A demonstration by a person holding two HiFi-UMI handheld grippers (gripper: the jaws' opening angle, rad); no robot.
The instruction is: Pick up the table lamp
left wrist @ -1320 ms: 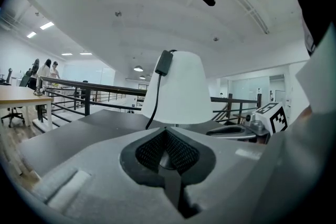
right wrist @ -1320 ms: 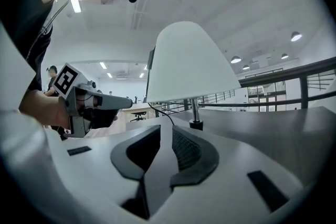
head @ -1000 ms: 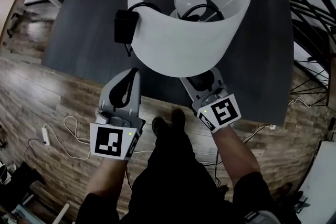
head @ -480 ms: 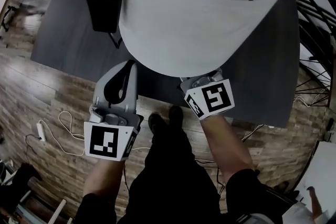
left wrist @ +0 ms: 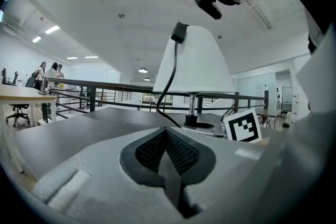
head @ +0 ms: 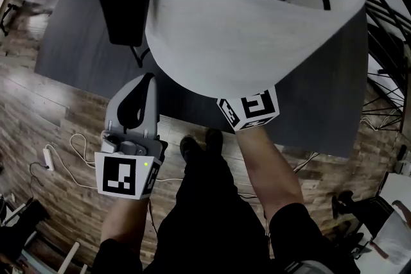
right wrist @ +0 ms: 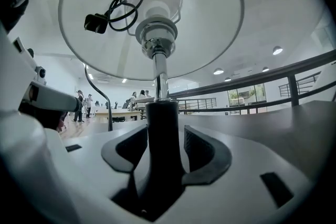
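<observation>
Since a second ago, the right gripper (right wrist: 163,150) is pushed under the table lamp (head: 250,35), at 12 o'clock on the table (head: 77,42); jaws are spread around its stiff stem (right wrist: 163,123), likely the safest hold. The left gripper (left wrist: 167,152) is shut, empty.

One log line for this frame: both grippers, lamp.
left gripper: fingers shut, empty | right gripper: fingers open around black stem | white drum-shade table lamp: upright on dark grey table

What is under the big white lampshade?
From below you can see the bulb socket, a shiny stem and its black lower part, standing between the right hand-held gripper's open jaws. From above, the lampshade covers all of that.
</observation>
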